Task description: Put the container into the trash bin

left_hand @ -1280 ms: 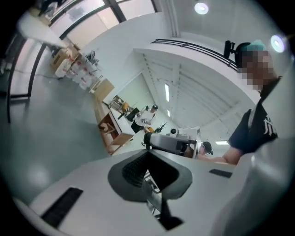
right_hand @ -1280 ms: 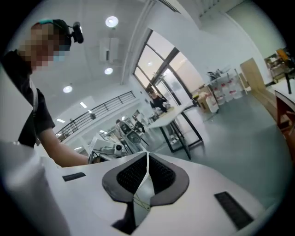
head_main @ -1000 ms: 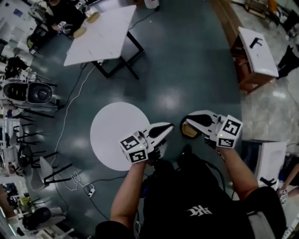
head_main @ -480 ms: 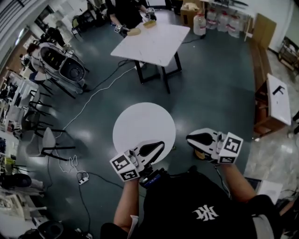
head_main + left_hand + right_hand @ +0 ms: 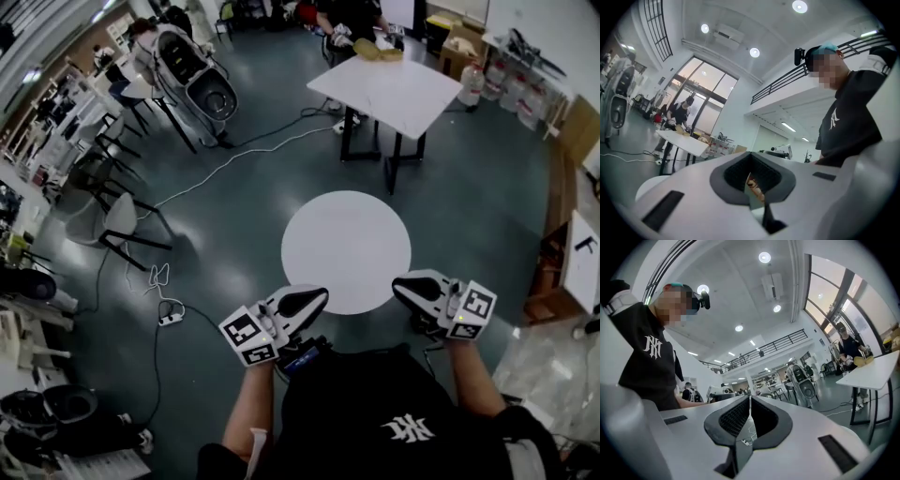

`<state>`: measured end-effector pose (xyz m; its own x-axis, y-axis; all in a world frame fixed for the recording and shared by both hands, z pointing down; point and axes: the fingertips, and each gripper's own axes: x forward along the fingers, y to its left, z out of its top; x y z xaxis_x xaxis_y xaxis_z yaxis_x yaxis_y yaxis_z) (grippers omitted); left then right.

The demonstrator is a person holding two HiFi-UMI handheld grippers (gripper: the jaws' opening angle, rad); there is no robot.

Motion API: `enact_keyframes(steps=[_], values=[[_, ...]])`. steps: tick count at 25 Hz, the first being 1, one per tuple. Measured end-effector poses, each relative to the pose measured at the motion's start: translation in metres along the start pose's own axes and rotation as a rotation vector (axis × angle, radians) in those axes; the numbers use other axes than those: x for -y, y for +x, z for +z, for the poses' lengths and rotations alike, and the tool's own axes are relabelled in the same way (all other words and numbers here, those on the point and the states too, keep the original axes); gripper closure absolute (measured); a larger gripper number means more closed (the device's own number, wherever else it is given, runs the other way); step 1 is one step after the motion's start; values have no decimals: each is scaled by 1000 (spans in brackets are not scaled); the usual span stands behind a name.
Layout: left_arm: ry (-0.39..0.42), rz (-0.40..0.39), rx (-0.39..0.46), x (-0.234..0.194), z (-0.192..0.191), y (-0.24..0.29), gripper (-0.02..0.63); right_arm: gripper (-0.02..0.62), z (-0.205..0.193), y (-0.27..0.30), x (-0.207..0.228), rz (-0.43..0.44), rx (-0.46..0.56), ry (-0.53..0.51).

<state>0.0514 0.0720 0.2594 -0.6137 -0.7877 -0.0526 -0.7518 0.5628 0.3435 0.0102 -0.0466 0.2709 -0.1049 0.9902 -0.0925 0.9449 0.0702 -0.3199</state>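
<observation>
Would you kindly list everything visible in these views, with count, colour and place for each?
Round table: one, white, on the floor just ahead of the claws.
Rectangular table: one, white top on black legs, far side, right of centre.
Person at that table: one, dark clothing, top edge.
Pod-shaped machine: one, white and black, upper left.
Chairs: several, pale seats on dark legs, left side.
Water jugs: at least two, whitish, upper right.
Floor cable: one, white, running from the far table toward the left.
Power strip: one, white, floor at lower left.
Left claw: white, dark pads, shut.
Right claw: white, dark pads, shut.
</observation>
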Motion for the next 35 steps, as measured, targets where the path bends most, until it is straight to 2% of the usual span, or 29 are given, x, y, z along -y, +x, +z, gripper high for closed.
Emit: enact_keyframes(steps=[6,11,15,19,25,28,31,35], values=[[14,83,35,-20,15,-108,604,554,18,85,-32,62,16,-78],[15,77,49,-28,12,-157,604,554,-8,135,-70,93,-6,-77],[-2,36,55,-18,3,-152,604,554,-30,137,-95,136,-56,-56],[5,17,65,-9,15,-139,604,554,-27,130,-98,138,-69,-33],[23,31,-34,-10,-5,-150,604,552,-37,145,-91,129,-13,-11],[3,35,-26,-22,-3,-154,604,552,-35,152,-96,148,-3,-25],[0,5,-10,-19,2,-142,603,552,-37,142,-92,120,-15,-11],[9,-38,-28,-13,0,-133,603,552,-41,131,-87,76,-13,5]])
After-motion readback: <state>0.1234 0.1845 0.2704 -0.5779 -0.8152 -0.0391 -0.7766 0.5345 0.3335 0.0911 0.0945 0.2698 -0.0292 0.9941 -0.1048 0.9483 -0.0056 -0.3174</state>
